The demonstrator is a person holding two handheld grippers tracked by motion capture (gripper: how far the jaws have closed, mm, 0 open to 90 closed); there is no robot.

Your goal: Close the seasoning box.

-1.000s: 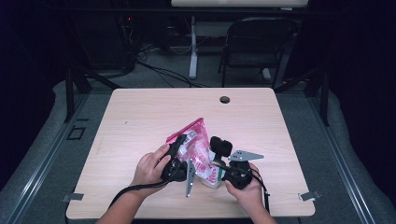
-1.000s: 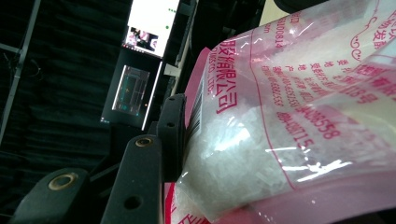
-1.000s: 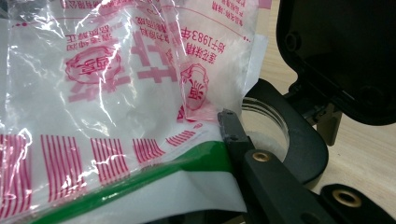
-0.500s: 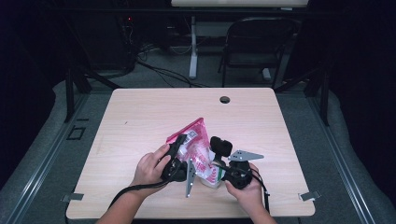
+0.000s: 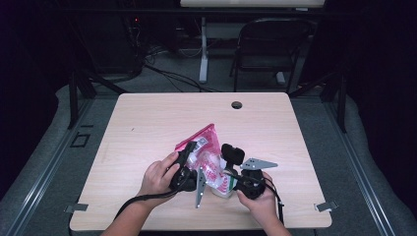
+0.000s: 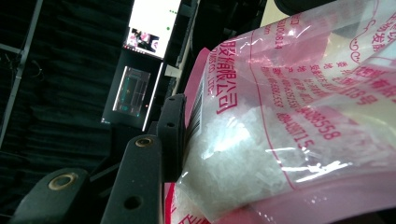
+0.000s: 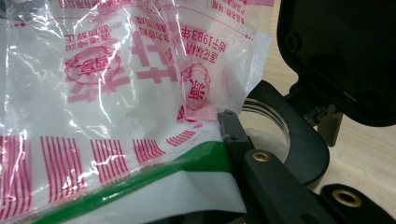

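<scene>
A pink and clear plastic bag (image 5: pixel 207 147) of white crystals is held up over the near middle of the table (image 5: pixel 147 123), between both grippers. My left gripper (image 5: pixel 189 158) is shut on the bag's left side. In the left gripper view one black jaw presses against the bag (image 6: pixel 289 116) and the other is hidden behind it. My right gripper (image 5: pixel 228 179) is shut on the bag's lower right corner. In the right gripper view the bag (image 7: pixel 116 93) lies against one jaw. Just past it is a round black container (image 7: pixel 303 149) with its lid (image 7: pixel 345 60) flipped up.
A round cable hole (image 5: pixel 236 104) sits near the table's far edge. A folding chair (image 5: pixel 270 44) and a desk leg (image 5: pixel 202 54) stand beyond the table. A lit screen (image 6: pixel 149 28) glows in the dark background of the left gripper view.
</scene>
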